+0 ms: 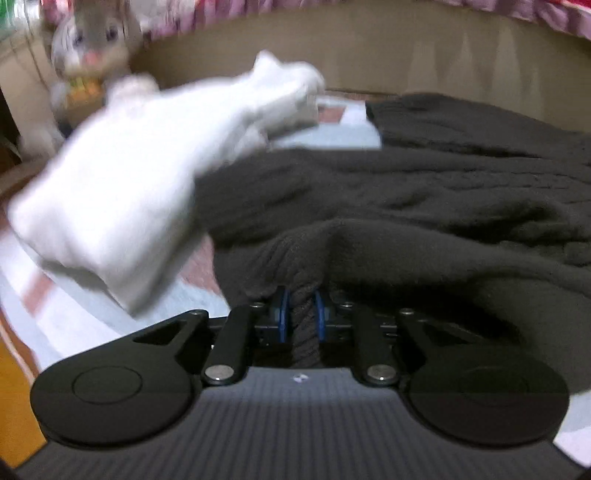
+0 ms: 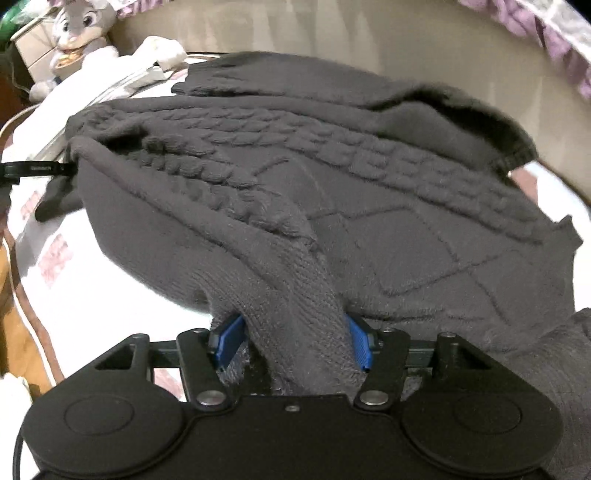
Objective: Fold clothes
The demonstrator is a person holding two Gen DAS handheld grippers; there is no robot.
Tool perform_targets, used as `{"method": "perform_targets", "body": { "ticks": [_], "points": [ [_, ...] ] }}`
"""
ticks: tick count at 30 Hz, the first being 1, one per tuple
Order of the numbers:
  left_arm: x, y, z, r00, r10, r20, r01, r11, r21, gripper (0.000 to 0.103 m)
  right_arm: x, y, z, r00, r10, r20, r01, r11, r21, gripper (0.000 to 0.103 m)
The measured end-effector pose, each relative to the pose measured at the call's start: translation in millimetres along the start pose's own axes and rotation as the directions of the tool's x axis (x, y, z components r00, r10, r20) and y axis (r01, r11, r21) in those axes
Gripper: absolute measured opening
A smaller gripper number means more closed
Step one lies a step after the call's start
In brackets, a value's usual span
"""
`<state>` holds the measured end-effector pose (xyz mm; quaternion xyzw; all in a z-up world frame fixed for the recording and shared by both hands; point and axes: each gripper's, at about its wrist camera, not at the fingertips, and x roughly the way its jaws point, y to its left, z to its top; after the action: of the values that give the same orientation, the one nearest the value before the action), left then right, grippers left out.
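Looking along my left claw [image 1: 301, 314], I see its blue pads [image 1: 282, 317] squeezed tight on a narrow roll of the dark grey cable-knit sweater [image 1: 406, 192], the claw tilted down toward the bed [image 1: 74, 317]. My right claw [image 2: 291, 339] also points steeply down; its blue pads [image 2: 231, 338] stand wide apart with a thick fold of the same sweater [image 2: 332, 206] running between them, and I cannot tell whether they press on it. The sweater lies rumpled across the pale patterned bedcover [image 2: 110, 280], one edge lifted at the far right. A blurred white sleeve [image 1: 122, 184] crosses the left wrist view. A plush rabbit [image 2: 79, 26] sits beyond the bed.
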<state>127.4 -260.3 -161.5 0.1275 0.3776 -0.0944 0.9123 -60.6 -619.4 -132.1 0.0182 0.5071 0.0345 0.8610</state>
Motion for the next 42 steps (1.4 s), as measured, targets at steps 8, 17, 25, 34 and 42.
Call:
{"method": "perform_targets", "body": {
  "ticks": [8, 17, 25, 34, 42],
  "points": [
    [-125.7, 70.3, -8.9, 0.967, 0.053, 0.251, 0.019, 0.961, -0.274, 0.011, -5.3, 13.2, 0.4, 0.985, -0.159, 0.068, 0.165, 0.981, -0.103, 0.062],
    [-142.0, 72.2, -37.4, 0.972, 0.124, 0.198, -0.06, 0.951, -0.302, 0.006, 12.5, 37.7, -0.5, 0.989, -0.14, 0.052, 0.149, 0.95, -0.274, 0.038],
    [-143.7, 104.8, -52.0, 0.973, 0.226, 0.051, -0.197, 0.925, -0.326, 0.0, -37.0, 54.1, -16.6, 1.0, -0.007, -0.001, 0.007, 0.958, -0.285, 0.011],
    [-108.8, 87.4, -64.3, 0.995, -0.057, -0.079, 0.012, 0.874, -0.487, 0.057, -11.1, 41.5, -7.1, 0.987, 0.027, -0.158, -0.059, 0.978, -0.199, 0.009],
    [-71.4, 78.9, -76.0, 0.962, -0.23, -0.144, 0.067, 0.716, -0.695, 0.057, -94.2, -76.2, 9.0, 0.951, 0.189, 0.246, -0.276, 0.878, 0.392, 0.06]
  ]
}}
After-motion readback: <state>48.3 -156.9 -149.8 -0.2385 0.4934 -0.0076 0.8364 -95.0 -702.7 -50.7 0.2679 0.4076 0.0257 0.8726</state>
